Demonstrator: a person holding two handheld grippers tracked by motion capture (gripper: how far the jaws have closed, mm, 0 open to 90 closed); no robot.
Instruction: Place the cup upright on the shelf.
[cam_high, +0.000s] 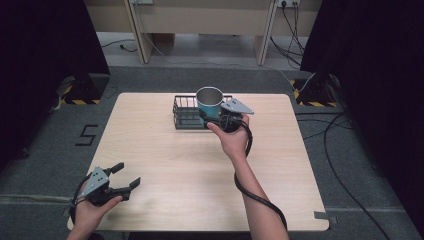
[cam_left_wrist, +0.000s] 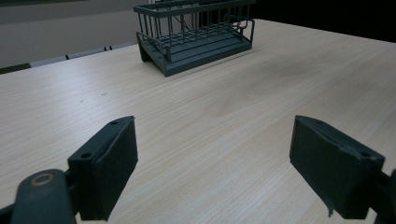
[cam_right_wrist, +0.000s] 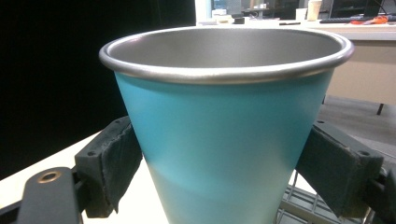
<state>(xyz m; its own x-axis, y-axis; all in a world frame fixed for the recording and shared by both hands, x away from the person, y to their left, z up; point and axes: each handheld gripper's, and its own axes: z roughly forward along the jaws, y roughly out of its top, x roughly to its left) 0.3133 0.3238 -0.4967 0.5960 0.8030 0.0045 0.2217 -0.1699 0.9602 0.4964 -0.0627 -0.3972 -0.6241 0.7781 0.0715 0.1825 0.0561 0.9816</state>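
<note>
A teal metal cup (cam_high: 209, 101) with a bare steel rim stands upright over the right end of a black wire basket (cam_high: 186, 113) at the table's far middle. My right gripper (cam_high: 211, 117) is shut on the cup's lower wall from the near side. In the right gripper view both pads (cam_right_wrist: 116, 163) press against the cup (cam_right_wrist: 224, 135), and a corner of the basket (cam_right_wrist: 299, 207) shows beneath it. Whether the cup rests in the basket I cannot tell. My left gripper (cam_high: 128, 173) is open with nothing in it at the front left corner, its jaws wide apart and aimed toward the basket (cam_left_wrist: 196, 39).
The light wooden table (cam_high: 165, 165) is bare between the two hands. Cables (cam_high: 345, 185) trail on the grey floor to the right. A wooden bench (cam_high: 200, 25) stands behind the table, and dark curtains hang at both sides.
</note>
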